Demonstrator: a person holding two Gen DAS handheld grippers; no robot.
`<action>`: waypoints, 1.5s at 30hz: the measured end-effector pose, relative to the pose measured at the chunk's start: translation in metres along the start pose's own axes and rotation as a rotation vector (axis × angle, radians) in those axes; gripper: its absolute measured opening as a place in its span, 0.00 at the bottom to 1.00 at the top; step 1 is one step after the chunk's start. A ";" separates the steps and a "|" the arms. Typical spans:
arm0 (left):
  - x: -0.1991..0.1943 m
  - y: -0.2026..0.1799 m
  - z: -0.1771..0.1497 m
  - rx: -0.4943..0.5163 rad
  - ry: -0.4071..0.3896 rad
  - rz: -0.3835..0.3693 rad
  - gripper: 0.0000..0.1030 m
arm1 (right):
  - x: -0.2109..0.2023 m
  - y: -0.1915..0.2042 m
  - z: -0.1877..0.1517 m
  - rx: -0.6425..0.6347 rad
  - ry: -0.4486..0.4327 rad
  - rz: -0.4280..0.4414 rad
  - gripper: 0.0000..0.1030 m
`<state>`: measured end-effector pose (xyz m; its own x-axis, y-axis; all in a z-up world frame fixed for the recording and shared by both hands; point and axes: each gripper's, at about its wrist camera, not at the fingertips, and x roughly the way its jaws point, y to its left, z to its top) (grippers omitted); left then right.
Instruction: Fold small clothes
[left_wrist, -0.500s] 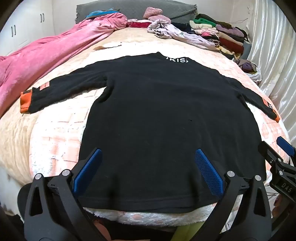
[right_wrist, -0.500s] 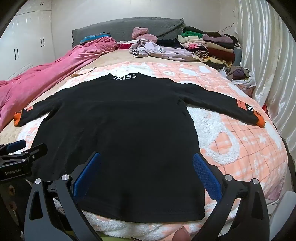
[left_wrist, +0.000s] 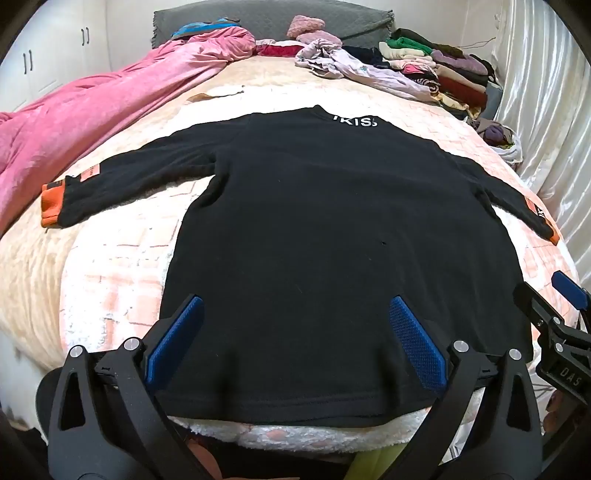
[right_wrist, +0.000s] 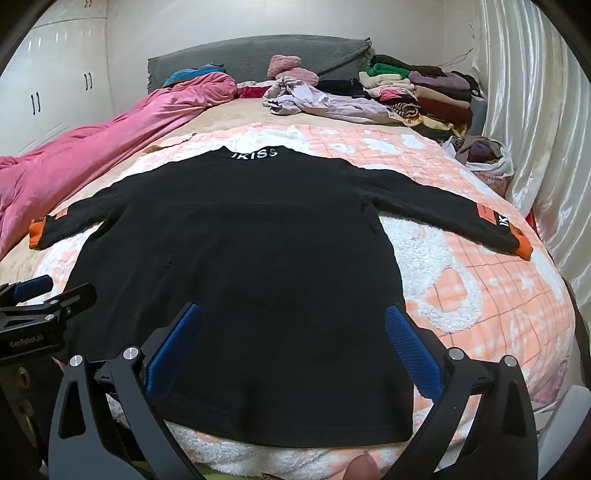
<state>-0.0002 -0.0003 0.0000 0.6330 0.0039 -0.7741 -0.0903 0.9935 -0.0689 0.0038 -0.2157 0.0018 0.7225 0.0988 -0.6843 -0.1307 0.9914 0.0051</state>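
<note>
A black long-sleeved top (left_wrist: 332, 236) (right_wrist: 243, 266) lies flat on the bed, hem toward me, white lettering at the collar, both sleeves spread out with orange cuffs (left_wrist: 51, 206) (right_wrist: 522, 249). My left gripper (left_wrist: 295, 310) hangs open above the hem's left part, nothing between its blue pads. My right gripper (right_wrist: 293, 317) is open too, over the hem's right part, and holds nothing. Each gripper shows at the edge of the other's view: the right gripper (left_wrist: 546, 306) and the left gripper (right_wrist: 55, 291).
A pink duvet (left_wrist: 92, 122) runs along the bed's left side. Loose lilac clothes (right_wrist: 317, 101) and a stack of folded garments (right_wrist: 424, 92) lie at the far end by the grey headboard (right_wrist: 258, 59). A curtain (right_wrist: 535, 129) hangs on the right, with a bag of clothes (right_wrist: 484, 155) beside it.
Both grippers have shifted only slightly; the top lies as before and nothing has been taken hold of.
</note>
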 end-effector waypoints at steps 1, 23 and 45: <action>0.000 0.000 0.000 -0.001 0.001 0.000 0.91 | -0.004 -0.007 0.005 -0.004 0.003 0.005 0.96; 0.000 0.002 0.003 0.006 -0.006 0.006 0.91 | -0.003 -0.005 0.004 -0.007 0.002 0.006 0.96; 0.005 -0.002 0.008 0.014 -0.005 0.011 0.91 | -0.001 -0.003 0.005 -0.006 0.001 0.005 0.96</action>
<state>0.0093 -0.0013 0.0013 0.6356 0.0155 -0.7719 -0.0867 0.9949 -0.0514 0.0071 -0.2186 0.0060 0.7208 0.1034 -0.6854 -0.1382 0.9904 0.0040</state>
